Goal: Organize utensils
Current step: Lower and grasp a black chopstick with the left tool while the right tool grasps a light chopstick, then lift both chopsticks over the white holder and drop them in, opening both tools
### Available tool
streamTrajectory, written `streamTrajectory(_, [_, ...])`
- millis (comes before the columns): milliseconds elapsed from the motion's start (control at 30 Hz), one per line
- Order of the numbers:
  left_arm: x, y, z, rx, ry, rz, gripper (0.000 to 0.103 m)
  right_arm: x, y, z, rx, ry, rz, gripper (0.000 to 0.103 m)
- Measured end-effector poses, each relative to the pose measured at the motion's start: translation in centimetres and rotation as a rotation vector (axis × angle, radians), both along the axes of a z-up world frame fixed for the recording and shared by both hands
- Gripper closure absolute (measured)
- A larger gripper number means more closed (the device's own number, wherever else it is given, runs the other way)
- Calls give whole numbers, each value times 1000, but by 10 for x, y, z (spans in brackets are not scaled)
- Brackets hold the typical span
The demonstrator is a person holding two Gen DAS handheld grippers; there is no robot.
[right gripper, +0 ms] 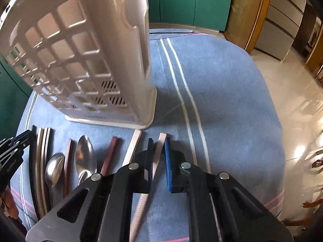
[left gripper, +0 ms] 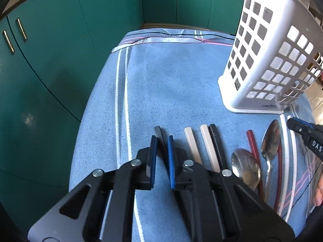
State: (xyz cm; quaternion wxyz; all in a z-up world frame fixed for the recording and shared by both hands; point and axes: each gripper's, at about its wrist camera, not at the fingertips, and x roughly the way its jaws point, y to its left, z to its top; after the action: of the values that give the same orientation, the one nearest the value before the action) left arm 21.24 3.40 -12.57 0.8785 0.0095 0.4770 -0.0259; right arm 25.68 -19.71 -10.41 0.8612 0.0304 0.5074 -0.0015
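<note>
Barely begun. Left fingers [left gripper: 162, 141] clamp a black chopstick [left gripper: 159, 135]; right fingers [right gripper: 158, 144] clamp a pale chopstick [right gripper: 159, 151]. White basket [left gripper: 268, 60] stands upright on the blue-clothed surface [left gripper: 161, 84], seemingly empty. Spoons [left gripper: 271, 139] and other sticks [left gripper: 208, 143] lie in a row just before the basket, all unsorted.
</note>
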Motion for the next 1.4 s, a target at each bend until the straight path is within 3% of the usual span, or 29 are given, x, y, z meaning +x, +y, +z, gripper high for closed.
streamTrajectory(233, [-26,0,26,-50,-84,-16,97,-38,-11,32,37,-86,9,96])
streamTrajectory(667, [-93,3,163,-193,-424,-56,97,-127,-17,157,135,-379,64,96])
streamTrajectory(967, [-118,12,219,-322,-584,-27,97,-151,-21,211,167,-520,80,96])
streamTrajectory(1200, [-119,32,255,-507,-669,29,97,-149,-28,244,192,-595,100,96])
streamTrajectory(1400, [-89,53,263,-688,-693,139,97,-128,-39,278,285,-657,98,96])
